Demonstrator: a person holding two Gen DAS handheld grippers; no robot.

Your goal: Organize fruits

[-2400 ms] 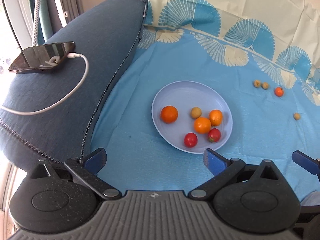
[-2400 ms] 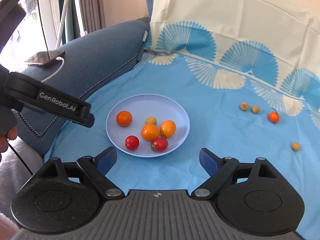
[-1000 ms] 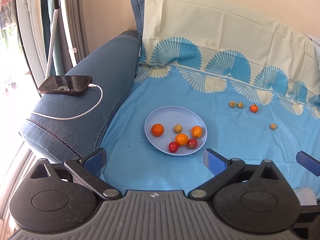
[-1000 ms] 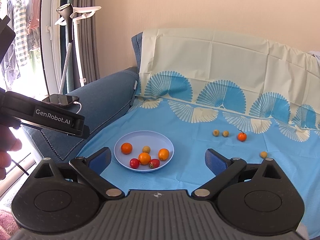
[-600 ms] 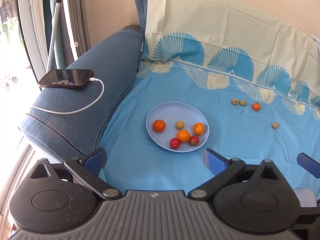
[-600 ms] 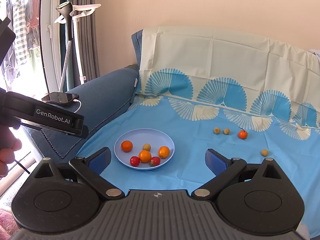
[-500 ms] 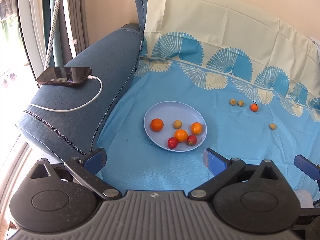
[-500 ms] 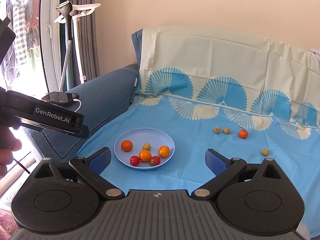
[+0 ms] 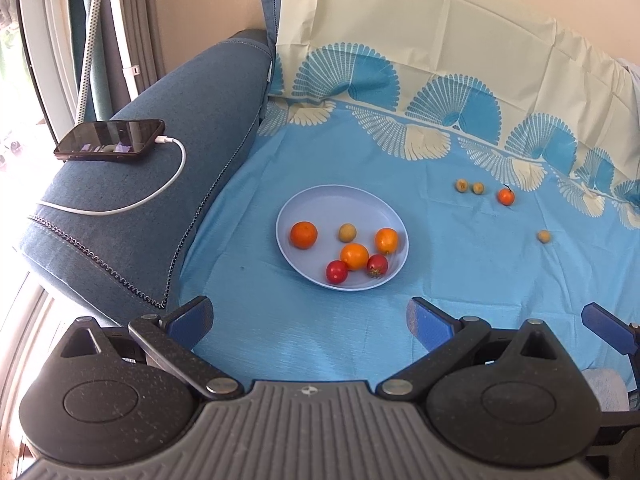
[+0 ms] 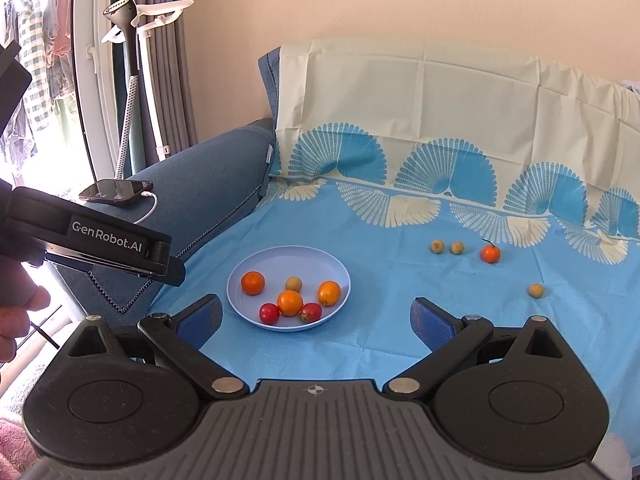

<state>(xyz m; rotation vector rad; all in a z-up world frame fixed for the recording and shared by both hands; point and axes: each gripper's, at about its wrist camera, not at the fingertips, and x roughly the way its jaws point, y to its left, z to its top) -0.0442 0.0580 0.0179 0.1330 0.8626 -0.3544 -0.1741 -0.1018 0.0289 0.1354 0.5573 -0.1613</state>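
A pale blue plate rests on the blue sheet and holds several fruits: oranges, two red tomatoes and a small yellow-green fruit. To its right on the sheet lie two small yellow fruits, an orange one with a stem and another yellow one. My left gripper and right gripper hang open and empty, well back from the plate. The left gripper's body shows at the left of the right wrist view.
A blue sofa arm carries a phone on a white charging cable. A cream and blue cloth covers the backrest. A garment steamer stand and curtains stand by the window at the left. A hand grips the left tool.
Both grippers pulled back and rose from close above the plate, so it looks smaller and farther. Over the last half second the views barely shifted. No fruit moved.
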